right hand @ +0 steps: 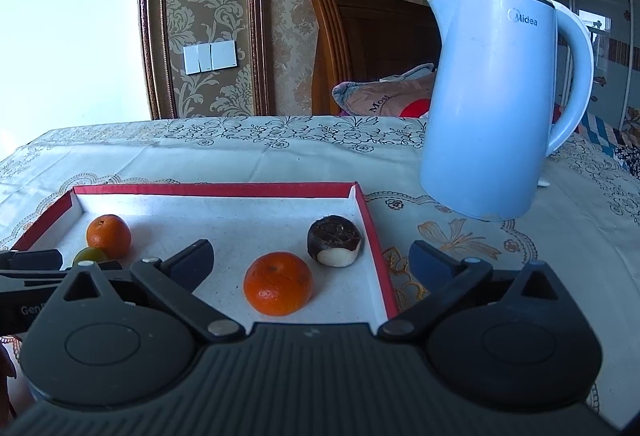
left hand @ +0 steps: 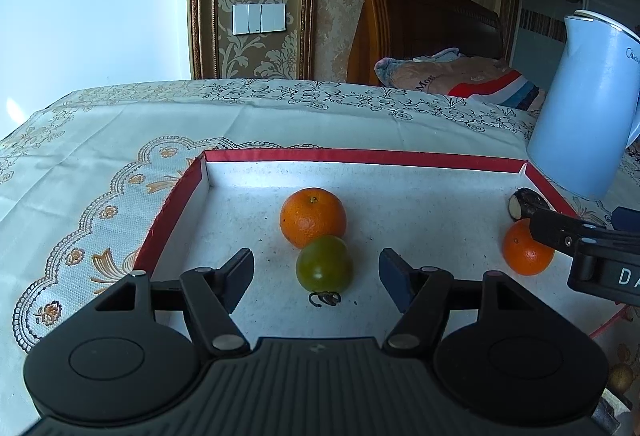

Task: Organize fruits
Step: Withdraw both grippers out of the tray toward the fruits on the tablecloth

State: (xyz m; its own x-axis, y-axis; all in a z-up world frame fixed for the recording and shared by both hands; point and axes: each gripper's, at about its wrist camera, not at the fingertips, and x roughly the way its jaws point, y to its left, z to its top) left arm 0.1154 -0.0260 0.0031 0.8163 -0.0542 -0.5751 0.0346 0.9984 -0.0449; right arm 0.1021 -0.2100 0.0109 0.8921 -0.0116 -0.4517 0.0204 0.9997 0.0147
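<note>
Both jaws empty: left gripper (left hand: 317, 278) half-open around green tomato (left hand: 324, 264), right gripper (right hand: 311, 264) wide over orange (right hand: 278, 283). All four fruits sit in red tray (right hand: 376, 236); nothing visibly left outside.

Cool daylight from left, fisheye-bent edges

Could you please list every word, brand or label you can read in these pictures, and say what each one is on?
"Midea": on the blue kettle, near its top.
"Mos...": on the pillow behind the table; the rest is hidden.
"Gen...": on the left gripper, cut off in the right wrist view.
"DA...": on the right gripper, cut off at the left wrist view's edge.
Nothing else carries readable text.
</note>
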